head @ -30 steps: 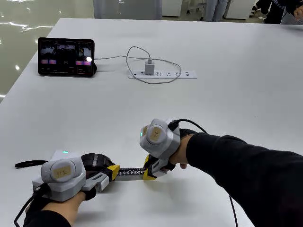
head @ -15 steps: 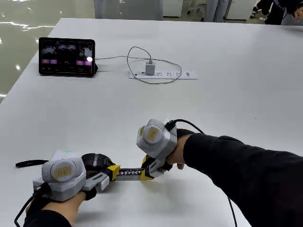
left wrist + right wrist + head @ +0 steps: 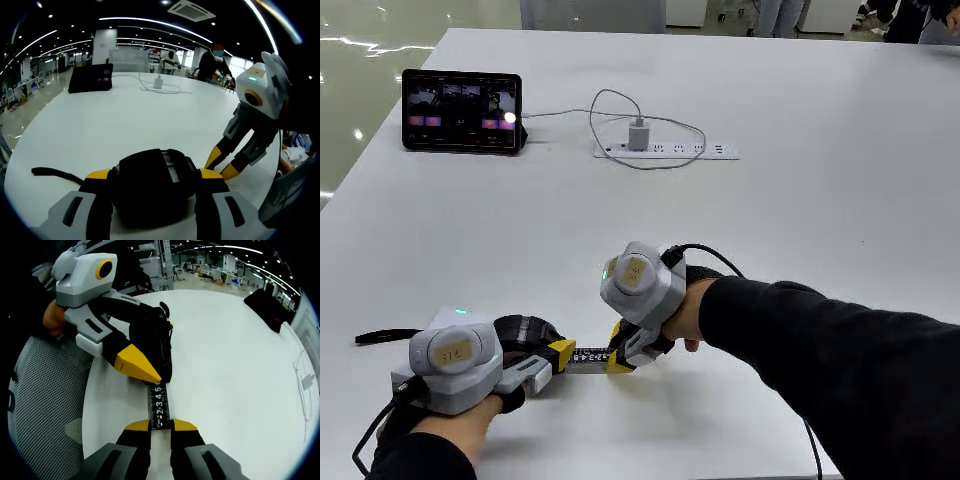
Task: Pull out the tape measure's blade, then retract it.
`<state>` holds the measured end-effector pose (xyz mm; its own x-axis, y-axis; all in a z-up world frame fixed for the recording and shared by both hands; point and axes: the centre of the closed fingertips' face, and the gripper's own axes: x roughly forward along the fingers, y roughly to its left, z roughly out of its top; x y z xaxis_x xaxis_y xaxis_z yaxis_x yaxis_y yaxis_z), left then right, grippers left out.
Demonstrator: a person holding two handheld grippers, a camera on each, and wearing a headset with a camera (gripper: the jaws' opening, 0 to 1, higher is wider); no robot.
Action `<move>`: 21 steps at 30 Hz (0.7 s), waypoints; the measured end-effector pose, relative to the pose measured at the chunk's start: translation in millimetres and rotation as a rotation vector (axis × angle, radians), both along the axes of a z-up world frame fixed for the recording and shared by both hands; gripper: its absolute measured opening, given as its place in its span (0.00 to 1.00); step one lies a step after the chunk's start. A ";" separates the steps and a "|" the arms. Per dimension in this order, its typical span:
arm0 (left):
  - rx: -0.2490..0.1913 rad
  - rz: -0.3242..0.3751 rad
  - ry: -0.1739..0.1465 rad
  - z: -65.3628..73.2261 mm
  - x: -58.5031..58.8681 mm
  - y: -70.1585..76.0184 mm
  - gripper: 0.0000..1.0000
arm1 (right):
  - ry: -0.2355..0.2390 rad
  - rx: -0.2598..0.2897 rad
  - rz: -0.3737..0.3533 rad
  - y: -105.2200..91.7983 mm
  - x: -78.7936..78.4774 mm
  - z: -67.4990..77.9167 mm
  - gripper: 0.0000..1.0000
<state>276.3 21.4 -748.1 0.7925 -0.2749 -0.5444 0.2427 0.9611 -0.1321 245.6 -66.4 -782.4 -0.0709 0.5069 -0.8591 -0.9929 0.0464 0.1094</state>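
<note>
— Claws first: what has each one got?

— My left claw [image 3: 155, 176] is clenched around the tape measure [image 3: 152, 192], yellow tips pressed to either side of the black case. My right claw [image 3: 161, 426] is pinched on the free end of the blade [image 3: 159, 405], one tip on each edge.

— Where is the tape measure sitting?

— On the white counter [image 3: 800, 200], near the edge closest to me, on my left. In the head view the blade runs from the case across to the right claw, low over the counter; I cannot tell whether it touches. A short length is out: in the right gripper view I read 2, 3, 4, 5 printed between the right claw's tips and the case.

— How close are the two claws?

— Near each other, with that short strip of blade between them. In the left gripper view the right claw comes in from the right, tips angled down just beside the case.

— Anything else around it?

— A black strap [image 3: 380, 336] lies flat on the counter, out to the left of the case. Well apart, at the far side, a tablet [image 3: 461, 97] stands with its screen lit. To its right a white power strip [image 3: 665, 150] carries a charger [image 3: 638, 135], and a white cable [image 3: 591, 125] loops from it and runs to the tablet.
</note>
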 end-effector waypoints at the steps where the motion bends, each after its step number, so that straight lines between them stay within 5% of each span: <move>1: -0.001 0.000 0.000 0.0 0.0 0.0 0.62 | -0.001 0.003 0.001 1.0 -0.2 -0.1 0.11; 21: -0.002 0.002 0.002 -0.1 0.1 0.4 0.62 | -0.011 0.023 0.009 14.4 -0.1 0.7 0.11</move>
